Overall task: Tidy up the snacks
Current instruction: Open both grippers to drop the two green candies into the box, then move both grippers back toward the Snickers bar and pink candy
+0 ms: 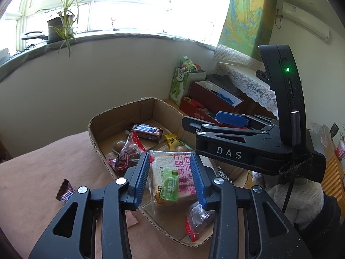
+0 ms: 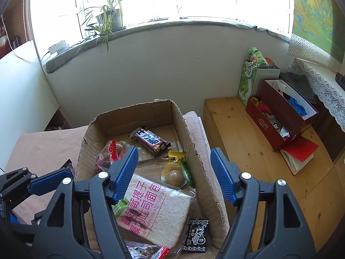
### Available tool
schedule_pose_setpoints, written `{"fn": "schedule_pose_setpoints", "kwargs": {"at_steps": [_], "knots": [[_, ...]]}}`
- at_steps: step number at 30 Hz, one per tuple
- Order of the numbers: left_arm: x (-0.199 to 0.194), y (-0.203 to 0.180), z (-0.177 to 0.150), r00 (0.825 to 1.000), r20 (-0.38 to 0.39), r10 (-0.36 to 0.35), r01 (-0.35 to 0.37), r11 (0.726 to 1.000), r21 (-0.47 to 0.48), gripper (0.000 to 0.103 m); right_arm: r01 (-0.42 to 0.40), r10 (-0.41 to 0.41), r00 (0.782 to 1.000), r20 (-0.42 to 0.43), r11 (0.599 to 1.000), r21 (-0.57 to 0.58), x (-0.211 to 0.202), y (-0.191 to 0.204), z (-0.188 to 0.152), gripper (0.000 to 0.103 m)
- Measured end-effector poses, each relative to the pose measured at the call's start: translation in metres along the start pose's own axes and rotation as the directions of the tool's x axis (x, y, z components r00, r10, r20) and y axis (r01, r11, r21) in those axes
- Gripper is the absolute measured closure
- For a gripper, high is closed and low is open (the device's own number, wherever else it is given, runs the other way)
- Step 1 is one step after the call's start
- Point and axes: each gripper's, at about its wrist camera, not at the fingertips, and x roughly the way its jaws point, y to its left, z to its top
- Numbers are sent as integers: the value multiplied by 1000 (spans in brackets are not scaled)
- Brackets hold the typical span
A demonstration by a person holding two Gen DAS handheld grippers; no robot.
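Cardboard box (image 1: 120, 112) sits on a pinkish-brown cloth (image 1: 43, 161) and already holds most of the snacks. Among them are a bread pack (image 2: 155, 211) and a green sweet (image 1: 170, 184) lying on top of it.

One item is not yet in the box: a small bar (image 1: 64, 192) on the cloth, just outside the box's left wall.

- Relation: the bar lies left of the left gripper (image 1: 170, 164), close beside its left finger's linkage. The right gripper (image 2: 173, 153) hangs over the right half of the box, well apart from the bar. The left hand is clearly nearer.
- Axis: the bar's crimped end points away from me and its length seems to slant toward the left gripper. Its near end is hidden behind the linkage, so the angle is uncertain.
- Look: dark brown glossy wrapper with a zigzag crimped edge and white and red print. It is flat and light.
- Left jaws: partly spread, pinching nothing. The green sweet shows in the gap, with the pads clear of it.
- Right jaws: spread wide, with nothing between them.

Judgement: the next pick calls for the left gripper to swing left, out over the box wall.
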Motion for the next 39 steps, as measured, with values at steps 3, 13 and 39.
{"fn": "schedule_pose_setpoints", "kwargs": {"at_steps": [3,13,39], "knots": [[-4,0,-1,1000,5,5,-5,1000,3,59,6,-6,1000,2,1000,-7,-5,2,0,28],[-27,6,-4,999,36,27,-26,1000,-17,43,35,-35,999,11,999,-12,-23,9,-6,25],[-80,107,-38,991,42,127,-115,968,-221,36,-49,52,995,85,998,-44,-87,80,-62,25]]}}
